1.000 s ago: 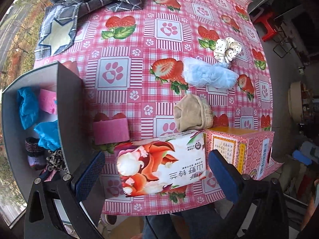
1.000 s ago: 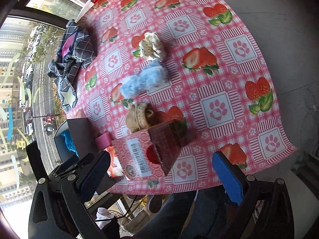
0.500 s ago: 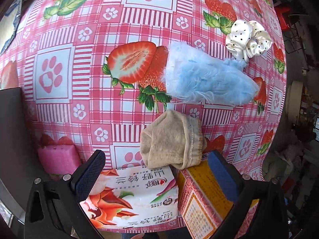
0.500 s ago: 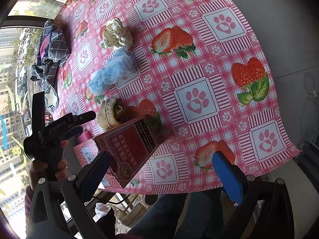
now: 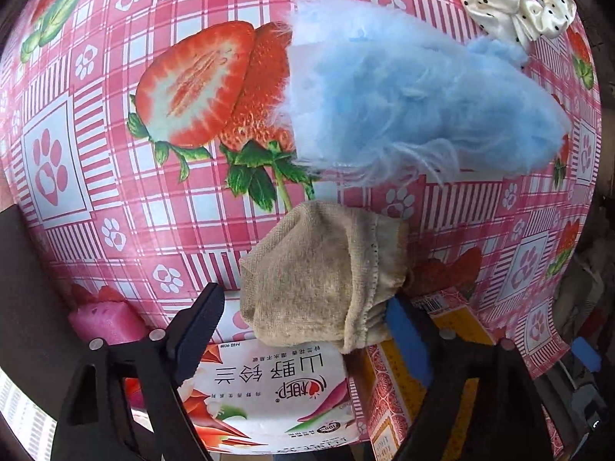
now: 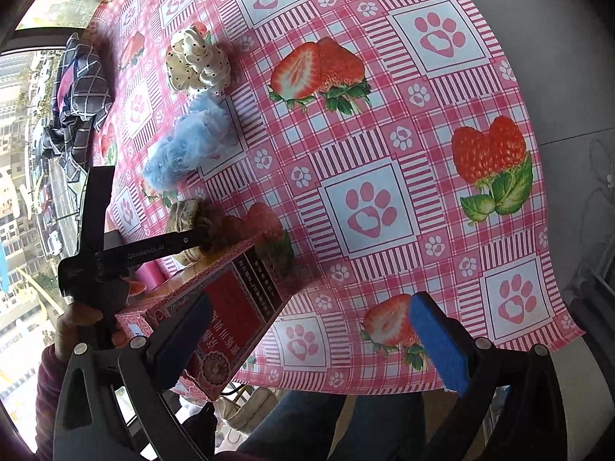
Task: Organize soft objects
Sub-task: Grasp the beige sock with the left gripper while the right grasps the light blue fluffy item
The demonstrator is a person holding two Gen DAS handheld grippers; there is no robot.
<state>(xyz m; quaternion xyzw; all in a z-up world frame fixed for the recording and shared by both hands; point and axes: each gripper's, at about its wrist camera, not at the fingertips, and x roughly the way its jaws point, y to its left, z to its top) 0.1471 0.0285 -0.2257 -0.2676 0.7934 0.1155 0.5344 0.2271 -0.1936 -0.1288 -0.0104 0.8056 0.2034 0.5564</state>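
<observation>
My left claw (image 5: 303, 326) points steeply down at the table (image 5: 96, 211), and its jaws have just been closing. They now stand partly apart on either side of a beige rolled sock (image 5: 326, 276). The right pad sits against the sock's cuffed edge; the left pad is just beside the sock, and I cannot tell whether it touches.

Directly below the claw lies a tissue pack (image 5: 269, 392) printed with red flowers, and right of it a red and yellow box (image 5: 392, 403). To the claw's left, a pink sponge (image 5: 105, 324) rests beside a dark bin wall (image 5: 23, 307). Beyond the sock lies a fluffy blue sock (image 5: 403, 103), and past that, to the right, a cream dotted scrunchie (image 5: 515, 0).

My right claw (image 6: 307, 342) has its jaws wide apart with nothing between the pads. It hovers over the near edge of the pink strawberry tablecloth (image 6: 384, 153). The red box (image 6: 230, 307) is at its left pad. Further left, a hand (image 6: 77, 326) holds the other claw's black frame at the beige sock. A plaid cloth (image 6: 80, 92) lies far off at the table's far left.
</observation>
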